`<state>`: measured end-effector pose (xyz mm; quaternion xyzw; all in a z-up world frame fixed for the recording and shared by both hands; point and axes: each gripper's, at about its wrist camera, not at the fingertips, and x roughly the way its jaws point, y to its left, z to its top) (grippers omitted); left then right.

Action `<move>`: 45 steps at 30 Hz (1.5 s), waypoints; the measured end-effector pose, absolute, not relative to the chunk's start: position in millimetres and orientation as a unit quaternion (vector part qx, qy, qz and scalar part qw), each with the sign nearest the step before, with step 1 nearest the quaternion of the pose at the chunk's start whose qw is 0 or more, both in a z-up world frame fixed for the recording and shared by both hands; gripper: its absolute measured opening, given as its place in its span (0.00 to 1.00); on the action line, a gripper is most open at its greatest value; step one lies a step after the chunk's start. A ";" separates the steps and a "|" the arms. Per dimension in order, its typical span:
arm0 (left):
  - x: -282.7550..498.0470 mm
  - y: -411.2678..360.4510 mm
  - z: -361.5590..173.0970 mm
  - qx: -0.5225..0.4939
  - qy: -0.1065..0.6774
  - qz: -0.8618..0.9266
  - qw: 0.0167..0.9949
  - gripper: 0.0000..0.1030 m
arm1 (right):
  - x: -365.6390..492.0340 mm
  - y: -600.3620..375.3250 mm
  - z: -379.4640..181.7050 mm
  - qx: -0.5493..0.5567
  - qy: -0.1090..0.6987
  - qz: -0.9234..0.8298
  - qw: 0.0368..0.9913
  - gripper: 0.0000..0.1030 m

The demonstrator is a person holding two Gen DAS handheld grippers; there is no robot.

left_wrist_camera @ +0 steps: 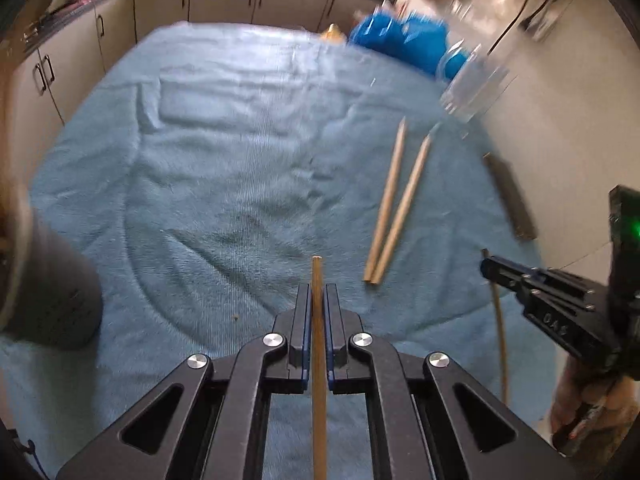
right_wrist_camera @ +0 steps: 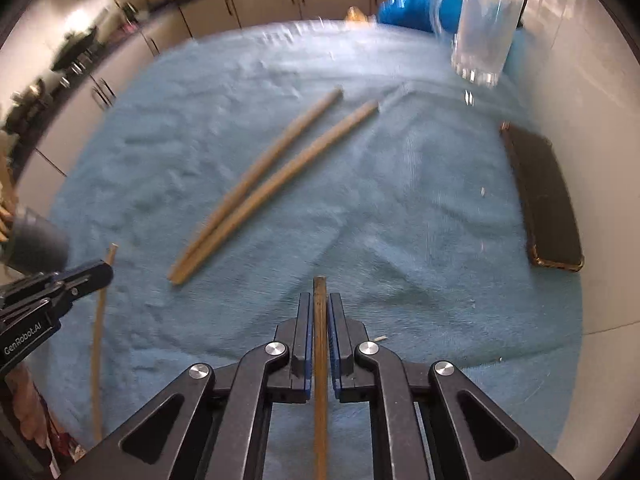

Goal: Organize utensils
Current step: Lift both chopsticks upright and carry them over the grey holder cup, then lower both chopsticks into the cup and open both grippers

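Left gripper (left_wrist_camera: pixel 318 292) clamped tight on a pale chopstick (left_wrist_camera: pixel 319 380), its tip poking past the fingers at lower centre. Right gripper (right_wrist_camera: pixel 320 300) likewise closed around a darker chopstick (right_wrist_camera: pixel 320 380), low in the middle. Two more chopsticks (right_wrist_camera: pixel 260 184) lying side by side, touching at the near ends, on the blue towel (right_wrist_camera: pixel 400 220). Grey cup (left_wrist_camera: pixel 52 280) at left edge; clear glass (right_wrist_camera: pixel 484 32) upper right; dark phone (right_wrist_camera: pixel 548 200) at right.
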<state>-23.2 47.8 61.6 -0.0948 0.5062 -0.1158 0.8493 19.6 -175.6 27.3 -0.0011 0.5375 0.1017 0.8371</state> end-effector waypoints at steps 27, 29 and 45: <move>-204.9 118.4 182.5 -0.146 0.247 -0.114 0.951 0.05 | -115.4 -145.4 135.6 0.057 0.270 0.183 0.944 0.07; -211.6 123.4 189.2 -0.148 0.234 -0.110 0.955 0.05 | -117.7 -138.8 139.4 0.057 0.263 0.189 0.944 0.07; -229.6 188.5 236.7 -0.173 0.170 -0.093 0.966 0.05 | -101.4 -84.5 182.3 0.092 0.205 0.228 0.947 0.07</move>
